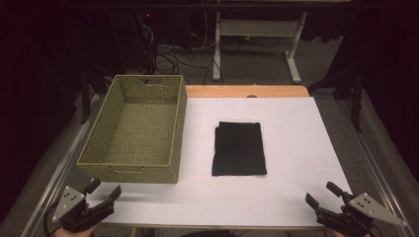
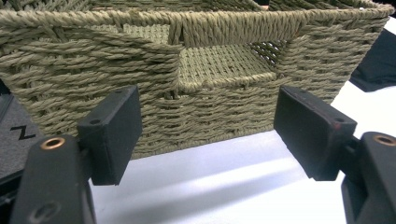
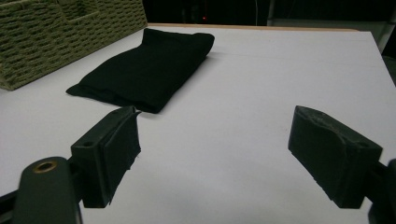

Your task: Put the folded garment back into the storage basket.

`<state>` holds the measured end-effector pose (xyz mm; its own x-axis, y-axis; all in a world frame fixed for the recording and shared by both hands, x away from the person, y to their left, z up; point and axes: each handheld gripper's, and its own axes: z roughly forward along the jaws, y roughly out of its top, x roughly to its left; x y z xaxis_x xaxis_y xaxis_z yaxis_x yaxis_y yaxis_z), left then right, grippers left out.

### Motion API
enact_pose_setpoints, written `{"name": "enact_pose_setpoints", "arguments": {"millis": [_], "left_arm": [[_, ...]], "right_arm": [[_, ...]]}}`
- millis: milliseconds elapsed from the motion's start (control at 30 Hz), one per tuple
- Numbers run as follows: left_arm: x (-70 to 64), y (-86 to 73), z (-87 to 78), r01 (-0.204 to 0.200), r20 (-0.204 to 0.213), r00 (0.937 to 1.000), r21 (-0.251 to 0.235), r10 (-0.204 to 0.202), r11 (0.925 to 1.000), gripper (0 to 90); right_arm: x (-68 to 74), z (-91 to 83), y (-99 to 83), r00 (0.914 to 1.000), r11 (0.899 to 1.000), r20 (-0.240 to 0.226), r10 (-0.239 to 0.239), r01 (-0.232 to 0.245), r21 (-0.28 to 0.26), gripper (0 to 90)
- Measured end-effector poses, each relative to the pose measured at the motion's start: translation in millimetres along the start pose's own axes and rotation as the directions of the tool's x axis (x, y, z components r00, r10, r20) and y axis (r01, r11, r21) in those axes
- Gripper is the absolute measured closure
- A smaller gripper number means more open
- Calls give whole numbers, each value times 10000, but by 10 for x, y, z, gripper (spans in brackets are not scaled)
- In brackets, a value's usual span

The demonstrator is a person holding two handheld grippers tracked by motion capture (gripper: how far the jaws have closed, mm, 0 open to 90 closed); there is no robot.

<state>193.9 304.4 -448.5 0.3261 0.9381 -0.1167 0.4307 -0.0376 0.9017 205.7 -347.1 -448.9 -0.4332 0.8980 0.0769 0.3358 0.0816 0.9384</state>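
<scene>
Start state: folded black cloth (image 1: pixel 239 148) lies untouched on the white bench (image 1: pixel 296 148), just right of the empty wicker basket (image 1: pixel 133 126); left claw (image 1: pixel 104 193) and right claw (image 1: pixel 321 195) both gape, holding nothing.

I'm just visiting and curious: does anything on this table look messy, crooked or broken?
Nothing stands out. The woven basket sits upright and empty, the black cloth lies neatly folded beside it, and both tools, left and right, rest open near the table's front edge.

Dim room, dark walls. Grey carpet floor (image 1: pixel 257 64) beyond the white table (image 1: pixel 296 148); white-legged desk frame (image 1: pixel 257 34) behind it, cables (image 1: pixel 170 57) left of that frame.
</scene>
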Motion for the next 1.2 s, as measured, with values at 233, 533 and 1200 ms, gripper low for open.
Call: {"name": "enact_pose_setpoints", "arguments": {"millis": [233,533,1200], "left_arm": [[-4,-2,-13,-34,36,10000,-72,35,10000,219],[-60,14,0,-377,65,9993,-137,378,9992,219],[-212,82,-14,-620,546,9964,-471,645,9970,219]], "right_arm": [[-4,-6,8,9999,10000,161,61,-60,-67,170],[-8,-11,0,9999,10000,114,29,-29,9,171],[10,8,-1,9999,9997,47,-119,118,197,171]]}}
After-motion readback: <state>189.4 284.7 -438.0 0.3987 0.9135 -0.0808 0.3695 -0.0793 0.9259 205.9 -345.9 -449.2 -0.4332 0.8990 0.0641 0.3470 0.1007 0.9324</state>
